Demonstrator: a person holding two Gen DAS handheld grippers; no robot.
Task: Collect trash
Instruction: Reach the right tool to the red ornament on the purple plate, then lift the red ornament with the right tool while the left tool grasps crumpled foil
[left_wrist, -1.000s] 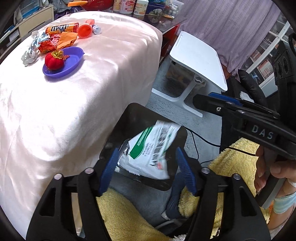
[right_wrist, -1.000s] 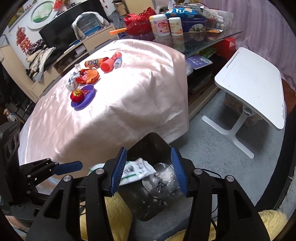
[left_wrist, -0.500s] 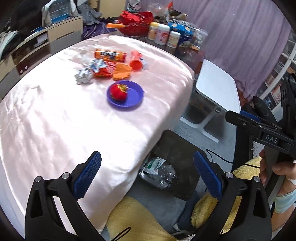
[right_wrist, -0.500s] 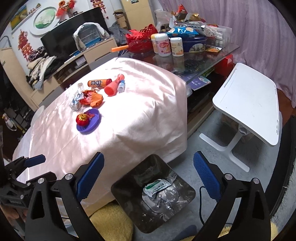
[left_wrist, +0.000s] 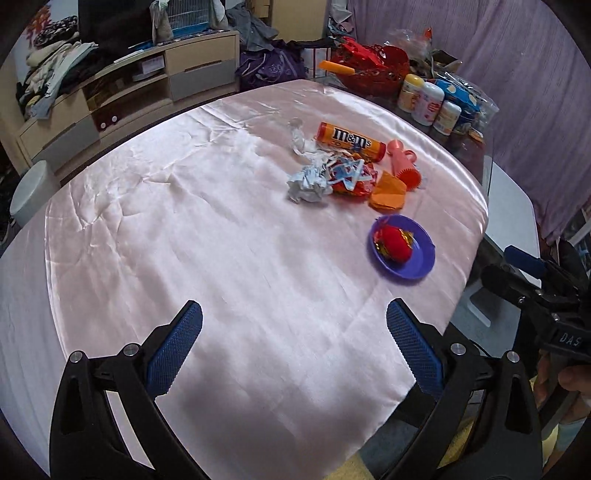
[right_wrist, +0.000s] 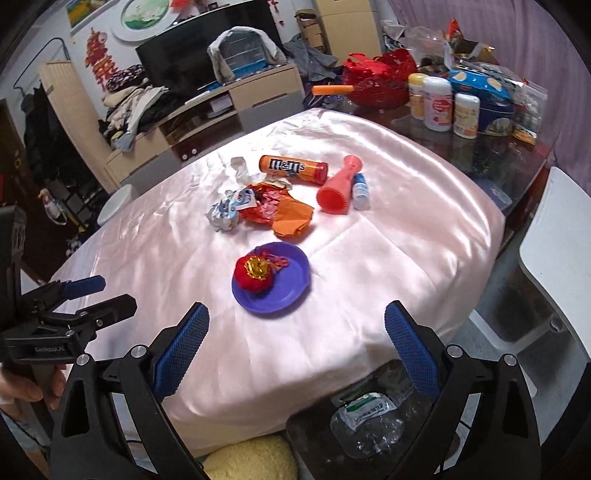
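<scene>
A pile of trash lies on the pink tablecloth: a crumpled silver-blue wrapper, orange wrappers and a clear scrap. Beside it are an M&M's tube and a coral cone. My left gripper hangs open and empty over the near cloth. My right gripper is over the table's edge, jaws closing slightly with nothing between them. Below it the black bin holds a white-green packet and clear plastic.
A purple plate carries a red ornament. A white side table stands right of the bin. Bottles and a red basket crowd the glass table behind. A yellow rug lies by the bin.
Both grippers opened over the bin and let the packet and the clear plastic fall in. Both then rose and swung from the bin toward the tabletop.
</scene>
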